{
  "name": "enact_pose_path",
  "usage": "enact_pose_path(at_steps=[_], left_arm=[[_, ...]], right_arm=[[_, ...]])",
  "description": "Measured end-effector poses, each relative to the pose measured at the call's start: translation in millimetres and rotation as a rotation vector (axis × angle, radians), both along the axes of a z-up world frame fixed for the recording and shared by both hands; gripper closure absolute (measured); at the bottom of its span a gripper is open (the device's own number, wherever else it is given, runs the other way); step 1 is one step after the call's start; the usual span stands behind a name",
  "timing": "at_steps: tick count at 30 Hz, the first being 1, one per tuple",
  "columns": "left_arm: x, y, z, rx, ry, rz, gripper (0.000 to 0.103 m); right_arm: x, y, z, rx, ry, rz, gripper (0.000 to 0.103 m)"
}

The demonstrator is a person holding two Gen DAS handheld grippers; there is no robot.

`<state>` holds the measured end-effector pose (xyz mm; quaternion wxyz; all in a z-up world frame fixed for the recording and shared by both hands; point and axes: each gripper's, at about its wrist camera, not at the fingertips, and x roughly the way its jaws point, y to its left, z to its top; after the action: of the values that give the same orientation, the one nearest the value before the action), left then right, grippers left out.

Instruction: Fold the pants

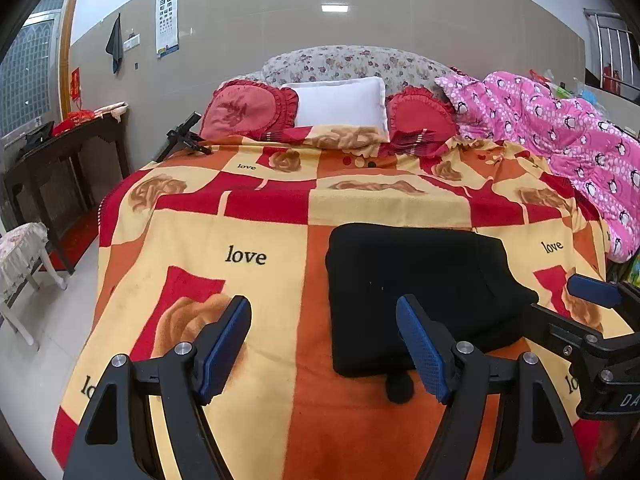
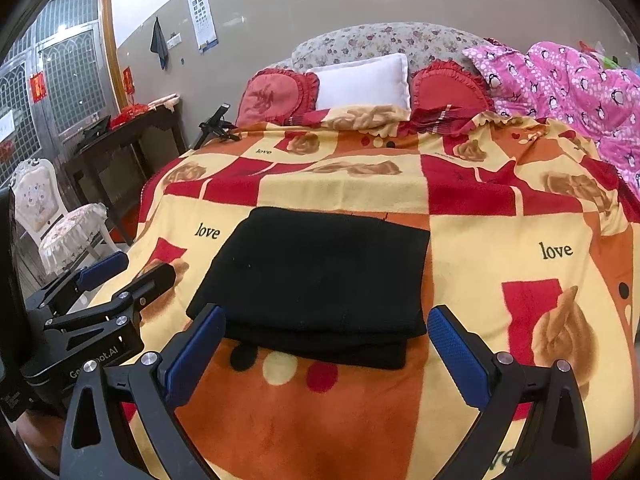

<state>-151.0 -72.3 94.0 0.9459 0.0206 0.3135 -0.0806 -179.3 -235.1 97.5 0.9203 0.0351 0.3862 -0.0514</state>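
Note:
Black pants lie folded into a flat, layered rectangle on the red, orange and yellow "love" blanket of the bed. My left gripper is open above the blanket, just left of the pants' near left edge, with nothing between its blue pads. My right gripper is open too, hovering over the near edge of the stack, holding nothing. In the left wrist view the right gripper shows at the far right. The left gripper shows at the left in the right wrist view.
Two red heart cushions, a white pillow and a floral headboard sit at the far end. A pink penguin quilt is heaped on the right. A dark side table, a white chair and a black stand are left.

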Motion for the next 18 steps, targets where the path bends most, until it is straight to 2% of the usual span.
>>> enact_pose_path(at_steps=[18], left_arm=[[2.8,0.1,-2.7,0.008,0.003,-0.006,0.028]], right_arm=[[3.9,1.0,-3.3,-0.006,0.02,0.009,0.001]])
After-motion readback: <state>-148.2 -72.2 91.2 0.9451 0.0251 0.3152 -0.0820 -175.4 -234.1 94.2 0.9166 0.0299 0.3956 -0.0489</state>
